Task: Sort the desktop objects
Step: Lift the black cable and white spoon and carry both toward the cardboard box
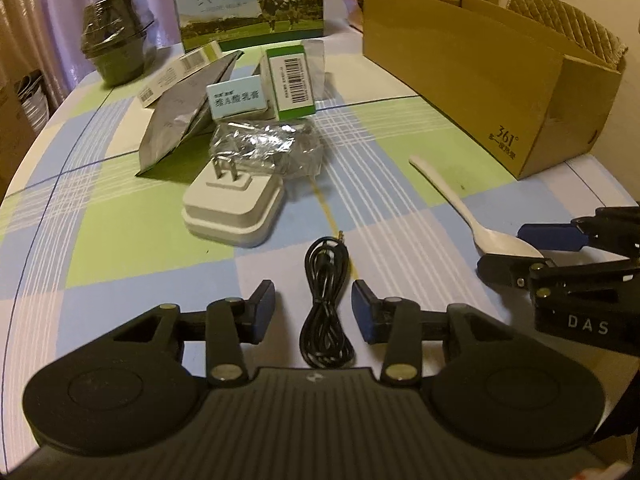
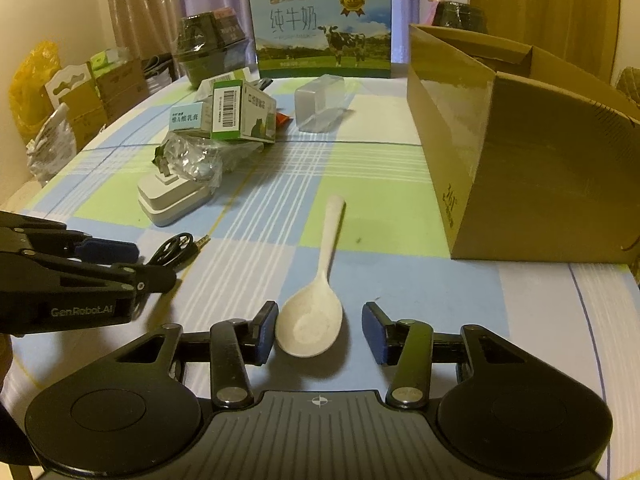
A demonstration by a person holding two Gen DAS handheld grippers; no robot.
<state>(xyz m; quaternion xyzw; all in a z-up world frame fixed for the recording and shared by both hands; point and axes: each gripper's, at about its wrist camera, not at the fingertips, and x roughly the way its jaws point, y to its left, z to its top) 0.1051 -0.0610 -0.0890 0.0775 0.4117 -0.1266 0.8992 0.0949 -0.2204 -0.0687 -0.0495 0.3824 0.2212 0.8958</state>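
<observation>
Spoon (image 2: 310, 320) between right gripper (image 2: 320, 326) fingers; box (image 2: 520, 168) near.

White plastic spoon (image 2: 316, 300) lies flat, bowl up, handle pointing toward the milk carton (image 2: 323, 28). Left of it, a coiled black audio cable (image 1: 325, 304) rests loose, its plug tip toward the carton. Beyond the cable sits a white plug adapter (image 1: 234, 208), prongs up, touching a crinkled clear-wrapped bundle (image 1: 266, 146).
</observation>
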